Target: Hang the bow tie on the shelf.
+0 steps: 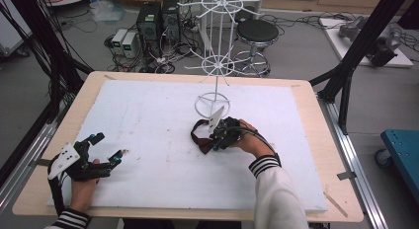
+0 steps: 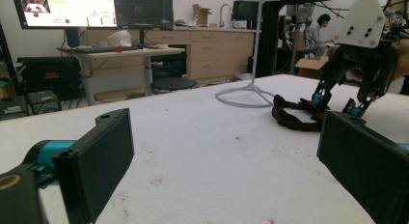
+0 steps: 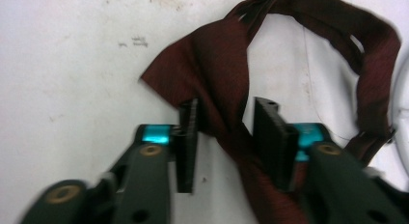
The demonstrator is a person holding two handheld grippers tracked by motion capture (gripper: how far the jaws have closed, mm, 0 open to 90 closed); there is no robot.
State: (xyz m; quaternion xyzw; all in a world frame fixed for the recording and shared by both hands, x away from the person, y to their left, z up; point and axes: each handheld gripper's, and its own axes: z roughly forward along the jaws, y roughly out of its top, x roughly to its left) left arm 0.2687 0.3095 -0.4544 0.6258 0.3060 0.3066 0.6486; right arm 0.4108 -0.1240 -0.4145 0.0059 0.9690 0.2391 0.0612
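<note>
We count one dark red necktie [image 1: 200, 137] on one white foam sheet [image 1: 148, 120], beside one white wire rack [image 1: 216, 61]. We see two grippers, the left gripper [image 1: 106, 147] and the right gripper [image 3: 224, 137]. Behind the table we count one black stool [image 1: 257, 34].

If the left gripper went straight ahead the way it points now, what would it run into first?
Probably the dark red tie lying on the white foam sheet, with the right gripper on it. In the left gripper view both sit ahead, slightly off to one side, so depth is uncertain. The left gripper is open.
</note>
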